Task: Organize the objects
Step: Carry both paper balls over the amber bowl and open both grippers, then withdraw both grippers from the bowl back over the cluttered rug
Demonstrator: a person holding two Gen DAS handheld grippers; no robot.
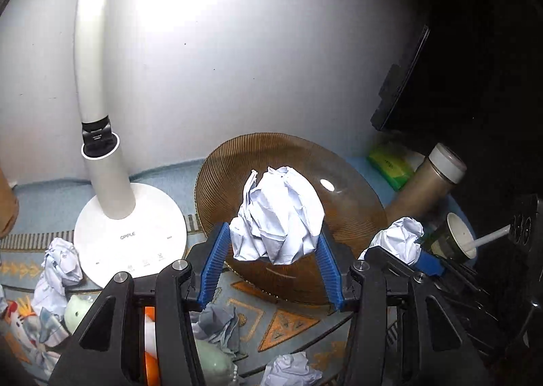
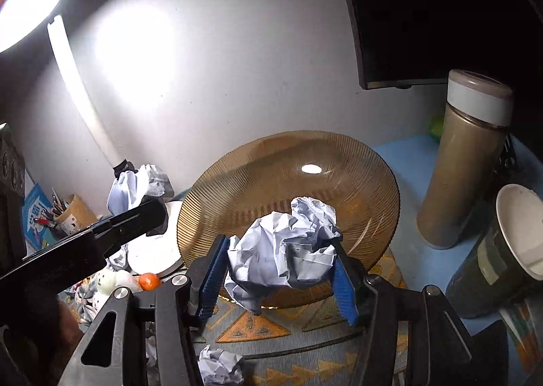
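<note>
My left gripper (image 1: pixel 271 250) is shut on a crumpled white paper ball (image 1: pixel 278 213) and holds it over the near rim of an amber ribbed glass plate (image 1: pixel 339 162). My right gripper (image 2: pixel 278 270) is shut on another crumpled paper ball (image 2: pixel 288 243), also over the near edge of the same plate (image 2: pixel 288 162). In the left wrist view the right gripper with its paper ball (image 1: pixel 397 240) shows at the right. In the right wrist view the left gripper's paper ball (image 2: pixel 139 186) shows at the left. The plate holds nothing.
A white desk lamp base (image 1: pixel 130 226) stands left of the plate. A tan thermos (image 2: pixel 465 162) and a paper cup (image 2: pixel 499 250) stand at the right. Loose paper balls (image 1: pixel 61 267) (image 2: pixel 220 365), small toys (image 2: pixel 108 281) and a pen holder (image 2: pixel 74 213) lie around on the patterned mat.
</note>
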